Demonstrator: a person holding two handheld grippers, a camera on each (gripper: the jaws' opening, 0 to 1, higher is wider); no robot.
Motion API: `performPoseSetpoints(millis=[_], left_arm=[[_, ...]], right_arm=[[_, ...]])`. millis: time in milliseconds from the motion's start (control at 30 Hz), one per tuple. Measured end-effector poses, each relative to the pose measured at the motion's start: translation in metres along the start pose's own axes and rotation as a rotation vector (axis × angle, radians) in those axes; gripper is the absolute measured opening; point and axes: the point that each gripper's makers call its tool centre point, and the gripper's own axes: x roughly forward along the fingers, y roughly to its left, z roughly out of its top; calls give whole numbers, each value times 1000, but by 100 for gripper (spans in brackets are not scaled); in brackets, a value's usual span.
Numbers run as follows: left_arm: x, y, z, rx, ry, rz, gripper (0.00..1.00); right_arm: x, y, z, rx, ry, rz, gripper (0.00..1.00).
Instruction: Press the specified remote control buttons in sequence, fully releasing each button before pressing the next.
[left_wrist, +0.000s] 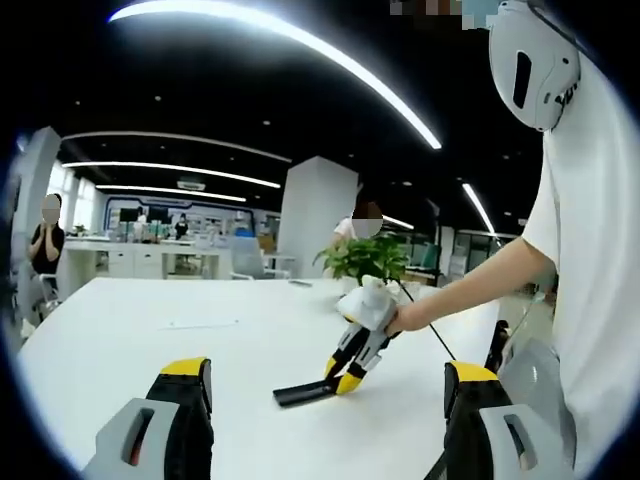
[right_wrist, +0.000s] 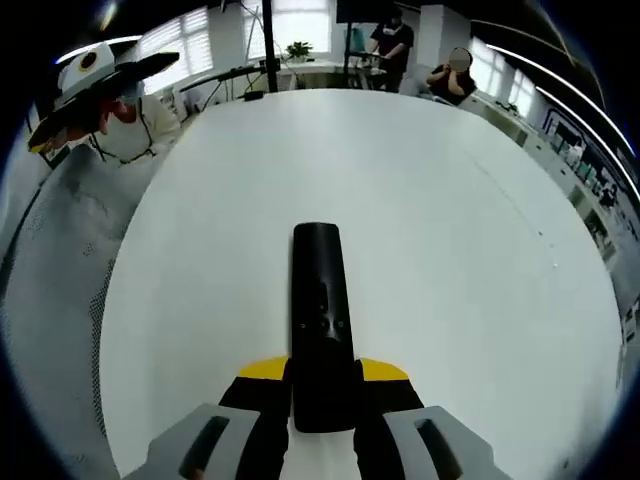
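Yellow-tipped jaws of my right hand-held gripper (right_wrist: 322, 385) clench the near end of the black remote control (right_wrist: 321, 320), which lies flat on the white desk (right_wrist: 450, 250). My left hand-held gripper (left_wrist: 325, 395) hangs released, jaws wide apart, looking across at the remote control (left_wrist: 303, 392) beside a potted plant (left_wrist: 366, 258).

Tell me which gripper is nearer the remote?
Right. The right gripper has its jaws on either side of the remote; the left gripper is apart from it across the table.
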Motion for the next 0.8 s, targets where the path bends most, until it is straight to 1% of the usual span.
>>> performPoseSetpoints(millis=[67,100,133,233,333,367,467,533,600,700,733,800], left_arm=[[-1,1,-2,-4,7,2,99],[-1,0,-2,-5,10,3,99],[-2,0,-3,-3,12,3,99],[-4,2,-5,-5,16,5,99],[-5,4,-7,-5,19,10,99],[-6,4,-7,-5,19,11,99],[-8,6,-10,-12,21,15,99],[-9,6,-13,-15,28,15,99],[-10,6,-17,-16,37,13,99],[-10,6,-18,-18,37,13,99],[-10,6,-18,-20,34,14,99],[-10,7,-16,-25,26,15,99]], right_arm=[[0,-6,-1,-13,13,-1,21],[0,-15,-1,-35,32,-11,21],[0,-20,-3,-52,50,-11,21],[1,-31,0,-76,60,-10,21],[2,-39,2,-85,60,-7,21],[2,-42,3,-99,62,-11,21],[3,-47,6,-107,55,-23,21],[3,-51,8,-134,49,-45,21],[3,-55,8,-144,48,-65,21],[1,-58,9,-111,36,-118,23],[1,-60,12,-95,4,-147,25],[-2,-61,13,-57,-19,-182,33]])
